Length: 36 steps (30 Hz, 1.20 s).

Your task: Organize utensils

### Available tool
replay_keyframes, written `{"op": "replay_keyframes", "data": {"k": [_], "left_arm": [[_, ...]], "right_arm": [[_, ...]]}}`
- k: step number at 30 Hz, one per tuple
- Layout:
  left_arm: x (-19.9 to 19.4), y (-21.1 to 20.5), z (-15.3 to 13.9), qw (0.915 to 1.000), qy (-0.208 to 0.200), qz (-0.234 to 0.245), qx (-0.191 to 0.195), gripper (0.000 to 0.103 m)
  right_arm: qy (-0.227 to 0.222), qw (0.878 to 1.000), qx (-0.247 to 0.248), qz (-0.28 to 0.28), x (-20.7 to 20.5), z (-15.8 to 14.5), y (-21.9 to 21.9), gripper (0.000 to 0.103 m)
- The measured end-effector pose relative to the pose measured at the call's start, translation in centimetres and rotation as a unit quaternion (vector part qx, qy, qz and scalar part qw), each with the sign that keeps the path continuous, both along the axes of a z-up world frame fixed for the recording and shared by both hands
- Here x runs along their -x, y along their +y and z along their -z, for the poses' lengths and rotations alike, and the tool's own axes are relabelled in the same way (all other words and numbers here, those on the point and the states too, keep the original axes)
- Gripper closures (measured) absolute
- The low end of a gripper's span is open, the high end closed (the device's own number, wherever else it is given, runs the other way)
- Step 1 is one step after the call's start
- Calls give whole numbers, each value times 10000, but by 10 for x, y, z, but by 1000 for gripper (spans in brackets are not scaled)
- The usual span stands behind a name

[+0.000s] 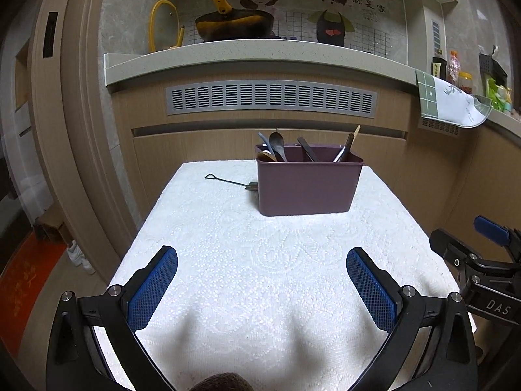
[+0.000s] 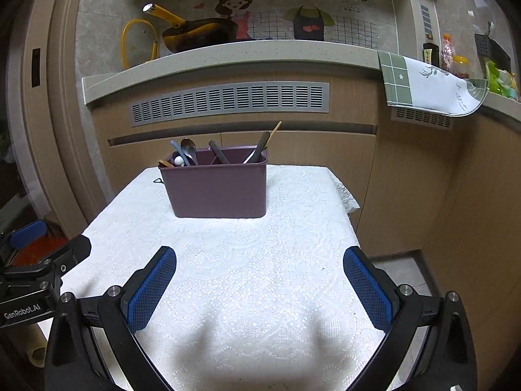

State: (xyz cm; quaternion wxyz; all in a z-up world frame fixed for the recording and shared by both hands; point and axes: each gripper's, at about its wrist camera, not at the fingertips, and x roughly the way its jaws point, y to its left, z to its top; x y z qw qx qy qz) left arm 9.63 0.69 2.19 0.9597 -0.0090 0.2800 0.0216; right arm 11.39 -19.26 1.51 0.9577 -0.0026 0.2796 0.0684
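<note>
A purple utensil holder [image 1: 309, 185] stands at the far end of the white-clothed table [image 1: 228, 260]; it also shows in the right wrist view [image 2: 216, 189]. Spoons [image 1: 276, 145], a dark handle and chopsticks [image 1: 350, 143] stand in its compartments. One thin dark utensil [image 1: 228, 181] lies flat on the cloth left of the holder, its end hidden behind it. My left gripper [image 1: 262, 288] is open and empty above the near cloth. My right gripper [image 2: 260, 288] is open and empty, beside the left one.
A wooden cabinet front with a grey vent [image 1: 270, 97] stands behind the table. On the counter above are a yellow-handled pan [image 1: 231, 22] and a hanging green-and-white cloth [image 1: 449, 101]. The floor drops away to the table's right [image 2: 407, 270].
</note>
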Motion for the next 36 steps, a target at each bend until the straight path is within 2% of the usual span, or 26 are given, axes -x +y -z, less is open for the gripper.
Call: {"op": "replay_keyframes", "data": {"k": [36], "left_arm": [[2, 0, 2, 10000, 58, 2, 13, 0]], "right_arm": [[-32, 10000, 7, -17, 3, -4, 3, 1]]}}
